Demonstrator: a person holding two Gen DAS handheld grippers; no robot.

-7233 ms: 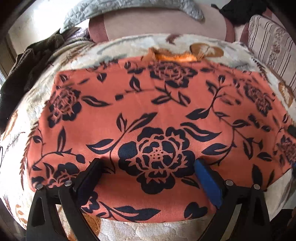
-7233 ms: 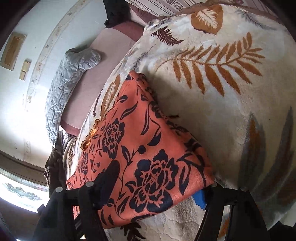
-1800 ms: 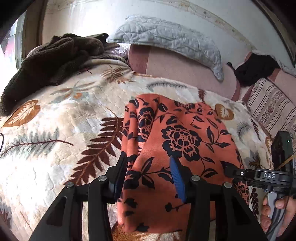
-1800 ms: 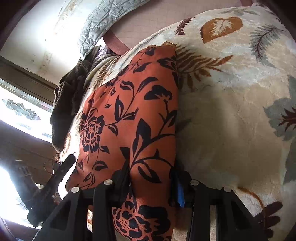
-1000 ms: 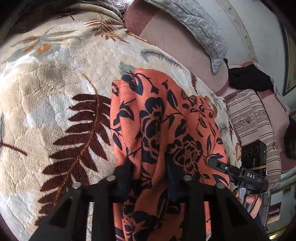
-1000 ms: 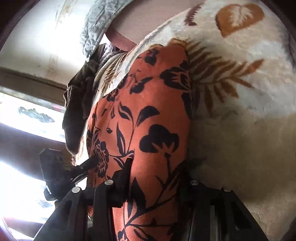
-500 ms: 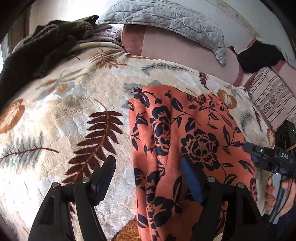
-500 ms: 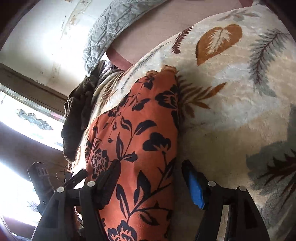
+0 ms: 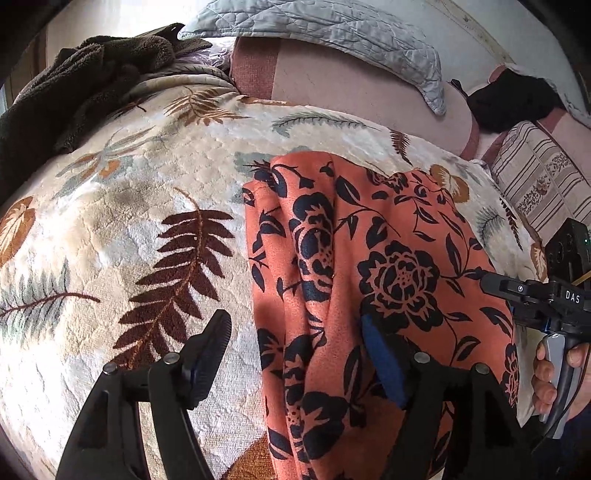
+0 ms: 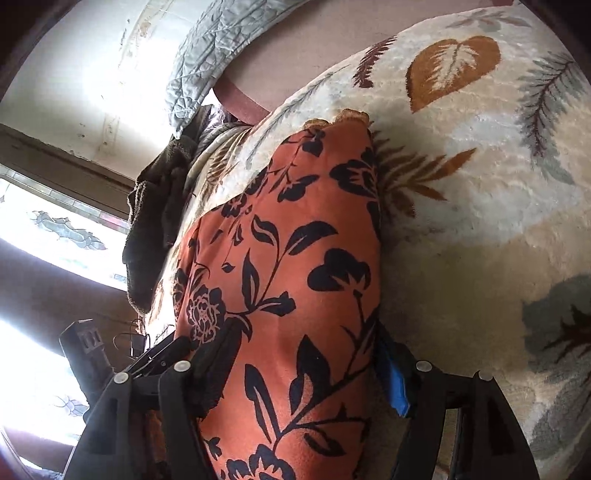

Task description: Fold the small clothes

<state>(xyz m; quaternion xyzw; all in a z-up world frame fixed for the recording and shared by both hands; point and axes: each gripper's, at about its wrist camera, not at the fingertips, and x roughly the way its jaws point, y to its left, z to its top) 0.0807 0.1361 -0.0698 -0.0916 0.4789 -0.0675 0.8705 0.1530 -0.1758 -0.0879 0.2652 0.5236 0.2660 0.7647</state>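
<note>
An orange garment with a dark navy flower print (image 9: pixel 369 266) lies folded lengthwise on a cream leaf-patterned blanket (image 9: pixel 122 221). Its left edge is rumpled into ridges. My left gripper (image 9: pixel 295 347) is open, its jaws straddling the garment's near left edge. In the right wrist view the same garment (image 10: pixel 295 258) runs away from me as a long strip. My right gripper (image 10: pixel 306 354) is open, with its jaws on either side of the garment's near end. The right gripper and the hand holding it also show in the left wrist view (image 9: pixel 543 295).
A dark brown fleece heap (image 9: pixel 74 92) lies at the blanket's far left. A grey quilted pillow (image 9: pixel 332 26) and a pink sofa back (image 9: pixel 351 85) are behind. A black cloth (image 9: pixel 513 99) and a striped cushion (image 9: pixel 539 184) sit at the right. A window (image 10: pixel 44 240) is at the left.
Both grippers held the garment pinched a second ago and have since opened and let it go. The garment now rests on the blanket as a narrower strip.
</note>
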